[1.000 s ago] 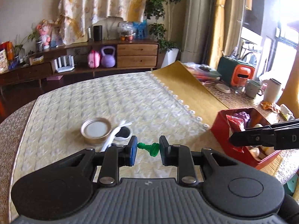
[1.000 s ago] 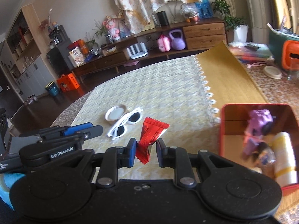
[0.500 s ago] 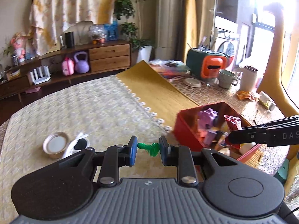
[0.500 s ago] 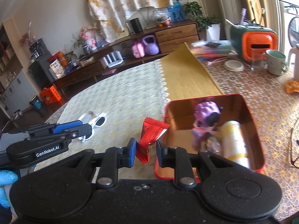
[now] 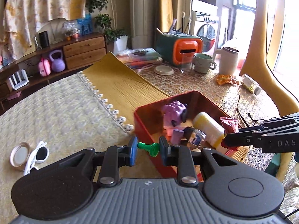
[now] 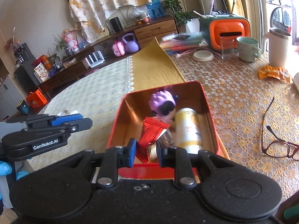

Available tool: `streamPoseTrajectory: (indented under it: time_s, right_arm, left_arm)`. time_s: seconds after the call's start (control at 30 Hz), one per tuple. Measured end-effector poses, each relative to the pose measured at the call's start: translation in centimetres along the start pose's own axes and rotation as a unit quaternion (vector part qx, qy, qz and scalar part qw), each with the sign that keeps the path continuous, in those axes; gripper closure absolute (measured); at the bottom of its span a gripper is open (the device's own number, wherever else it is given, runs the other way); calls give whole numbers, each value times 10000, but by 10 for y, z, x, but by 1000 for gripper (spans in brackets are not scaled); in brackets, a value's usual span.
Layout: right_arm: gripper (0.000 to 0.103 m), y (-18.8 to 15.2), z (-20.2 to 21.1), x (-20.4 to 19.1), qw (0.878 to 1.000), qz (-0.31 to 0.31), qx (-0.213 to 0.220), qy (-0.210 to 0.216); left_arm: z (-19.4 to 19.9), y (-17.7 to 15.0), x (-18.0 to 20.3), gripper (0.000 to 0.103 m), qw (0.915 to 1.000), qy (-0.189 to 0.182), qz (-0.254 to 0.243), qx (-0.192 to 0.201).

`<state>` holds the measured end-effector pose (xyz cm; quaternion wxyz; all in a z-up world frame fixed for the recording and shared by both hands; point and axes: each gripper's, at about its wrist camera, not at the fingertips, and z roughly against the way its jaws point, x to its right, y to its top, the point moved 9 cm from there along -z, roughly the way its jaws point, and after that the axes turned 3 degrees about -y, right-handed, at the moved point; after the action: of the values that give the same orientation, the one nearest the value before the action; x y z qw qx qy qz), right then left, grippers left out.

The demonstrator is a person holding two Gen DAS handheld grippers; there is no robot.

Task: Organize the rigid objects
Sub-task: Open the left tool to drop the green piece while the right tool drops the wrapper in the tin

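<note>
On the side of your left gripper [image 6: 87, 122], seen from the right wrist camera, you can read "GenRobot.AI" in white letters; on your right gripper [image 5: 227, 142], from the left wrist view, the letters "DAS" show, cut off at the frame edge

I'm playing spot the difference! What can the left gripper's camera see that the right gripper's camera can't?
Only the left wrist view shows the green chess pawn pinched in the left gripper, and the white sunglasses beside a round lid on the tablecloth.

Only the right wrist view shows the dark-framed glasses lying on the table.

Both show the red tin holding a purple toy and a yellow bottle, plus the red snack packet gripped by the right gripper.
</note>
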<state>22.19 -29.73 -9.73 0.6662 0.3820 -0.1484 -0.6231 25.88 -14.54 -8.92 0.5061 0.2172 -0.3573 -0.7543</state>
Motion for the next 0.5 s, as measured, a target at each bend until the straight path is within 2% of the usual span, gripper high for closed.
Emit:
streamPoseTrajectory:
  time_s: [0.33,0.5]
  right_arm:
    - [81,-11,-14,6,9995,183,-265,39]
    - [81,-13,-22,9,9993,187,-334,38]
  left_arm:
    - [-48,18,38,78,9988,-125,-404,-249]
    - [-70,31,47,78,9984,-178,-410,-333]
